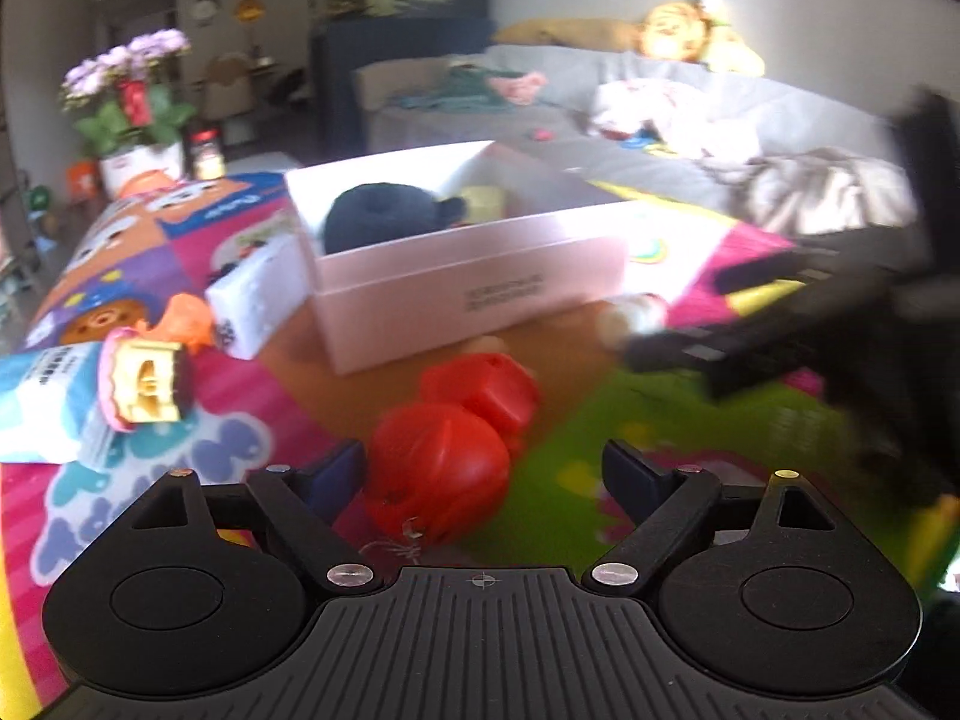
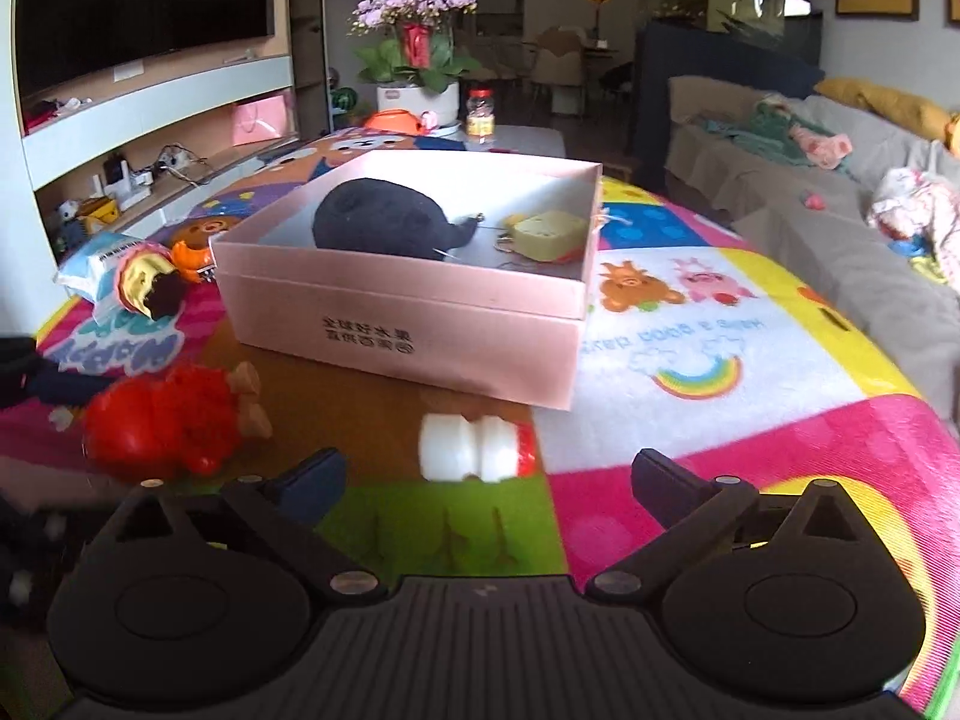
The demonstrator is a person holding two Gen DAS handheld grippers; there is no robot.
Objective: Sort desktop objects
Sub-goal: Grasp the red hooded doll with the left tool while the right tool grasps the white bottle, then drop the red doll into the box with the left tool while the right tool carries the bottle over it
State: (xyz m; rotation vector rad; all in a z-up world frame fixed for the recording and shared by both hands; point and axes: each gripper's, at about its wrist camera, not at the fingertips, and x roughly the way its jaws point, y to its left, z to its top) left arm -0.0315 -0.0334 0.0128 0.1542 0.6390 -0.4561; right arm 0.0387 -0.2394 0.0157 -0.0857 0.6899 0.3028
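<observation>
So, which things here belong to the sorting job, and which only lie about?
Job: pink box; red toy; white bottle; cake toy; orange toy.
Lying about: flower pot; sofa; television.

One pink box ahead of the hand-held gripper holds two things; one red toy, one white bottle and one cake toy lie outside

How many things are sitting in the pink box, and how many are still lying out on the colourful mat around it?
In the pink box: 2 (dark plush toy, yellow cheese-shaped toy)
On the mat: 6 (red toy, white bottle, orange toy, cake toy, blue packet, white pack)
Total: 8
</observation>
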